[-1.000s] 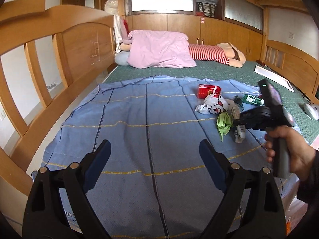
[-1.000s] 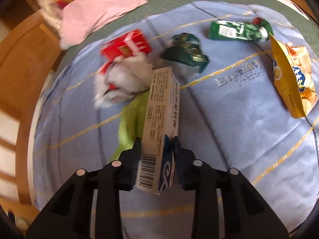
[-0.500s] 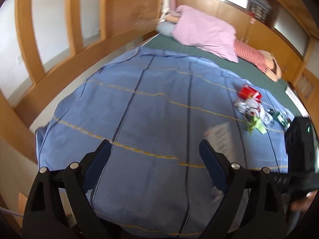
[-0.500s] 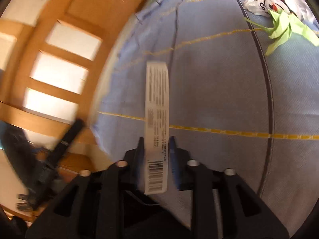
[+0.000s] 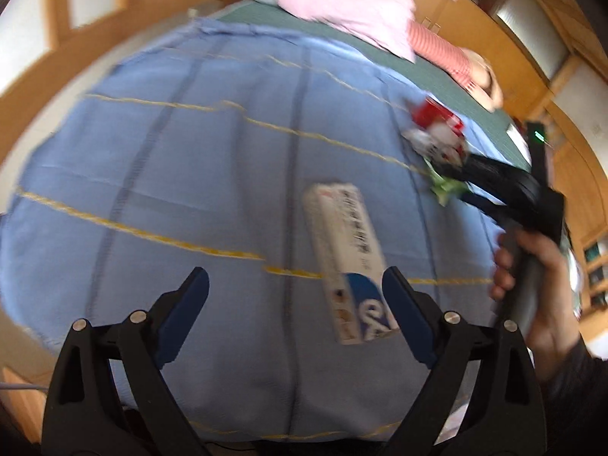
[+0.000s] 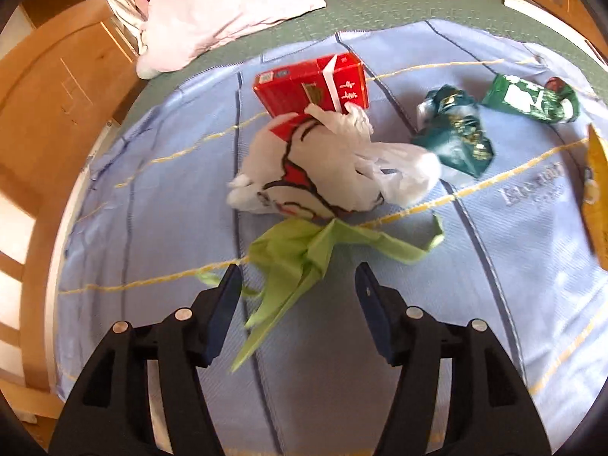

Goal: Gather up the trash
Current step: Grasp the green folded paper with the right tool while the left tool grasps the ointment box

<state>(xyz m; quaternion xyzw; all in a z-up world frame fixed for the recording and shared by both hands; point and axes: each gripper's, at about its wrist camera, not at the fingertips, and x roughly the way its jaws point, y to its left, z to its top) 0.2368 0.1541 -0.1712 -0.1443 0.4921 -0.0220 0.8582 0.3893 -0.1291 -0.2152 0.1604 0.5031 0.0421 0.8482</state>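
Nearest my left gripper (image 5: 294,306), whose jaws stand wide and empty, one white carton (image 5: 347,262) lies flat on the blue sheet (image 5: 171,159), just inside the jaw at 3 o'clock but not pinched. My right gripper (image 6: 298,292) is opening with nothing clamped; only the tail of one green plastic scrap (image 6: 304,254) trails between its jaws, untouched by the pads as far as I can see. In the left view a hand (image 5: 539,296) at 3 o'clock holds that gripper over the pile. Past the scrap, at 12 o'clock, sits one white bag (image 6: 326,167) with red print, and touching it behind, one red box (image 6: 311,83). At 1 to 2 o'clock I count two green wrappers: a dark crumpled one (image 6: 456,133) and a brighter one (image 6: 528,98) farther out. One yellow packet (image 6: 598,190) cuts the edge at 3 o'clock. I judge the job barely begun: I see no bin, and all seven pieces lie loose on the sheet, the carton well apart from the rest. Farthest back, a pink quilt (image 6: 224,11) lies on the green mat (image 6: 380,3).
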